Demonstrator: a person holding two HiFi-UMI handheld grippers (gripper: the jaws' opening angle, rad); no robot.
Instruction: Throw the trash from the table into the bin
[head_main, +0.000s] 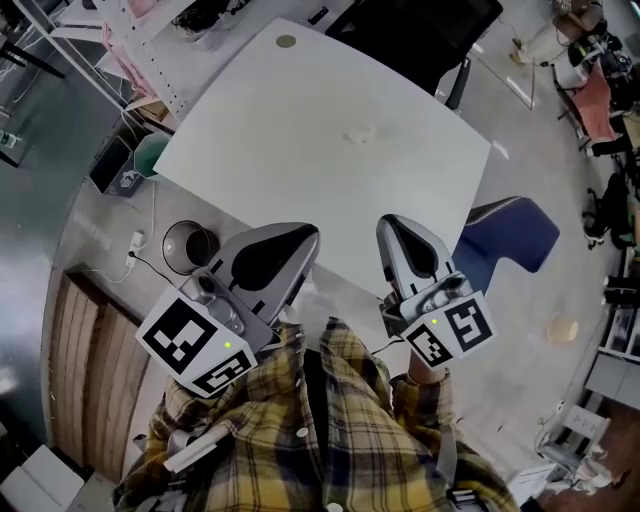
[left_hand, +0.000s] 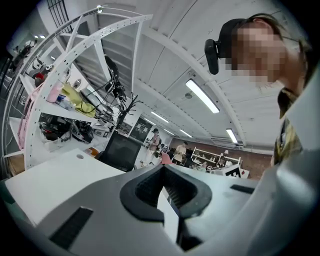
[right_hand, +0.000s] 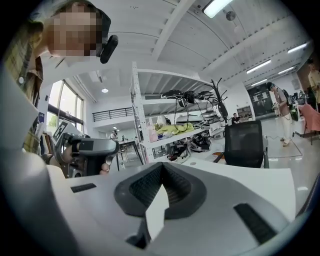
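Observation:
A small crumpled white piece of trash (head_main: 359, 135) lies near the middle of the white table (head_main: 270, 130). A round dark bin (head_main: 188, 246) stands on the floor off the table's left corner. My left gripper (head_main: 308, 232) and right gripper (head_main: 388, 222) hover side by side over the table's near edge, well short of the trash. In the left gripper view the left gripper (left_hand: 163, 167) has its tips touching, with nothing between them. The right gripper (right_hand: 162, 165) is likewise shut and empty. The trash does not show in either gripper view.
A black office chair (head_main: 420, 35) stands at the table's far side and a blue chair (head_main: 510, 235) at its right. A white shelf rack (right_hand: 165, 125) with cables and clutter stands to the left. A greenish container (head_main: 150, 155) sits by the table's left edge.

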